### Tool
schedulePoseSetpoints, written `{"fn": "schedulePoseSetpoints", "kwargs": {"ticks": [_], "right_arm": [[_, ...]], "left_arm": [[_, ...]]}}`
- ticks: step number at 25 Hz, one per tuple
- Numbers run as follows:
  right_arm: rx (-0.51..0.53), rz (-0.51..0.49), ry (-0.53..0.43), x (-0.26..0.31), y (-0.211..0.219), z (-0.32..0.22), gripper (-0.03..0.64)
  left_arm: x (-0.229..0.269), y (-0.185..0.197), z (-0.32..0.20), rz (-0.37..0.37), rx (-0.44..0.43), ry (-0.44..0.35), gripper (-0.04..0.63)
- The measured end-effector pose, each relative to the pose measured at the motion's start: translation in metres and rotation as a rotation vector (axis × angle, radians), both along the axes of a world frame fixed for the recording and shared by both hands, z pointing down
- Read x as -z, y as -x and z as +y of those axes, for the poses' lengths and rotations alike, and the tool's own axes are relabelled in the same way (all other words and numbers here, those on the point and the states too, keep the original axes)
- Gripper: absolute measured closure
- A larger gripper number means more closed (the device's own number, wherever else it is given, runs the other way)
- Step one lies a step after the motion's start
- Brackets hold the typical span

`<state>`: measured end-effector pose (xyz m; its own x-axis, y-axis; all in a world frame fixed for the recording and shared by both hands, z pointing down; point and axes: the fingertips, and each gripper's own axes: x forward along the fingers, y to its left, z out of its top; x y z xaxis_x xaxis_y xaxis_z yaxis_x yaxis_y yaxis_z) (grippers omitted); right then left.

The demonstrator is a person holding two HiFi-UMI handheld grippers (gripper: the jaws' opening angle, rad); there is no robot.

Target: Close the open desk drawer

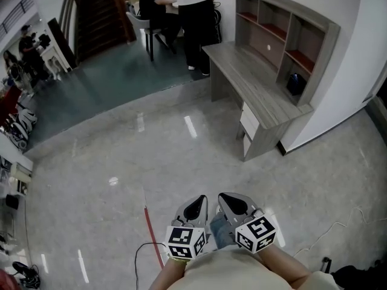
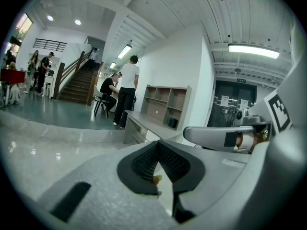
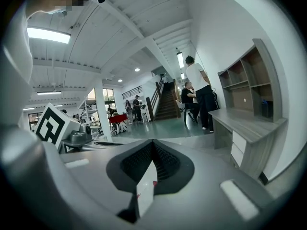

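Both jaws shut, empty, left gripper and right gripper well apart from bench; drawer juts at its near end, probably rigid, light-sliding, so push its flat front.

L gripper & R gripper side by side at bottom, jaws together, well apart from wooden desk w/ hutch upper right. Its white drawer sticks out slightly. Beyond desk: standing person, seated person.

No legible text anywhere.
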<state>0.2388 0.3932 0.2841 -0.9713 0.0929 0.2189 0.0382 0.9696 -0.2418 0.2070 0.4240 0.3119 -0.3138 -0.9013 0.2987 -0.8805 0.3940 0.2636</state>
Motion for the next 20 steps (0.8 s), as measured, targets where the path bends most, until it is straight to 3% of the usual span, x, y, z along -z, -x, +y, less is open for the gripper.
{"fn": "schedulePoseSetpoints", "kwargs": {"ticks": [12,20], "right_arm": [[0.025,-0.004,-0.013,0.018,0.107,-0.106,0.611],[-0.014,-0.017,-0.007,0.018,0.147,-0.177,0.611]], "left_arm": [[0.021,0.099,-0.103,-0.002,0.009,-0.014,0.588],[0.019,0.140,-0.168,0.012,-0.018,-0.019,0.588]]}}
